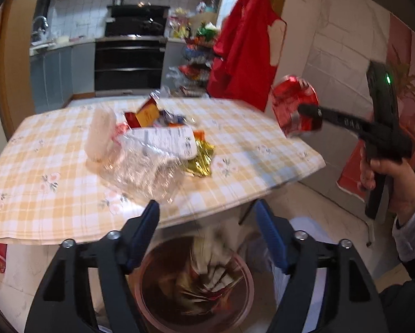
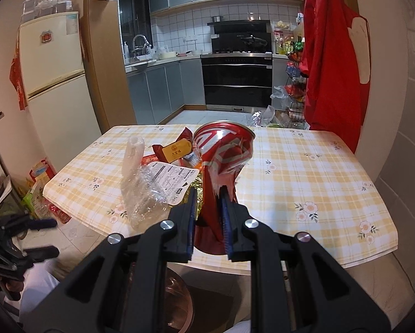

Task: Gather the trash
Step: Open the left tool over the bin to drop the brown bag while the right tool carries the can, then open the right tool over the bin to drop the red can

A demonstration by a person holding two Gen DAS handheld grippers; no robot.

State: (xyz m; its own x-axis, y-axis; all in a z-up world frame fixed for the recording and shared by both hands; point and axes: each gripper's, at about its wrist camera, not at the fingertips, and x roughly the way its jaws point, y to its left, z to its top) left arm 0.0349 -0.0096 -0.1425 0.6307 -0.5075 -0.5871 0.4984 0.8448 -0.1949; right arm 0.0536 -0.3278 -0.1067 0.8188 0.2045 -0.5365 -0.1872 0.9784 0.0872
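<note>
Left wrist view is showing the round brown trash bin (image 1: pixel 196 285), already part-filled with wrappers, sitting directly beneath the left gripper (image 1: pixel 207 236), whose blue-padded jaws are standing wide apart with nothing between them. The right gripper (image 1: pixel 308 109) is hanging up and to the right of that bin, beyond the near edge of the yellow-checked tablecloth-covered table (image 1: pixel 249 166), and it is pinching the crushed red aluminium drink can (image 1: pixel 295 105) hard across its flattened waist. I judge the coming move to be a carry of the can down and leftward to the bin mouth, so the right hand is the one that matters; the left one is already over the bin but empty. In the right wrist view the can (image 2: pixel 221 155) is running lengthwise away from the right gripper (image 2: pixel 207 216), its open top pointing toward the kitchen, its crumpled base nearest the camera. That view is also showing only a sliver of the bin's rim (image 2: pixel 179 299) below the jaws, whereas the left view is giving the bin's whole mouth. The remaining pile of clear plastic packaging and foil wrappers (image 1: pixel 157 149) is lying on the table above the bin, still to be gathered.
</note>
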